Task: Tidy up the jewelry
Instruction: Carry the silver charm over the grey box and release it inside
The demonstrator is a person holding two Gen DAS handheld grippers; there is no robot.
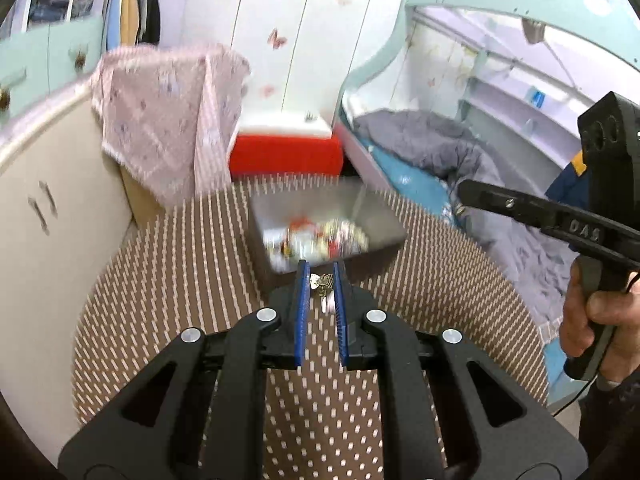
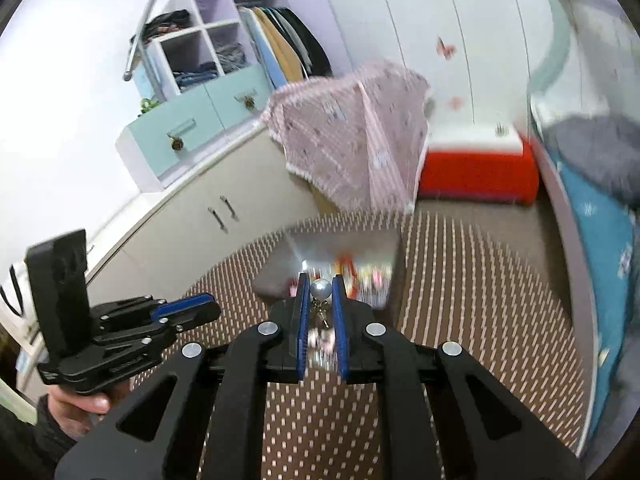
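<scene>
Now, near to far:

Left gripper [image 1: 321, 280]: blue ribbed pads closed on a small gold charm [image 1: 322, 281], bee-like in outline, with a thin piece dangling below it toward the gripper body; the grip sits at the very tips.

Right gripper [image 2: 321, 289]: pads clamped on a pearl [image 2: 321, 289], round, glossy and grey-white, with a short metal dangle [image 2: 321, 312] hanging below it between the pads; it looks like an earring.

Table [image 1: 168, 280]: under both grippers, covered in a brown mat with rows of pale raised dots, a nubbly, non-slip texture.

Tin [image 1: 372, 216]: just ahead of both sets of fingertips, a shallow rectangular metal tray with smooth grey walls, resting on the mat.

Jewelry [image 1: 320, 240]: a mixed heap in the tin's near end, red, white and gold bits, too blurred to tell apart.

Beyond: a pink printed cloth [image 1: 168, 120] draped over a box, then a red and white chest [image 1: 286, 152] farther off.

Progress: judging by this, early to midway. Two pieces are lifted out, one per gripper, while most remain piled in the tin. No sorted place for them shows, so where each piece goes cannot be told.
</scene>
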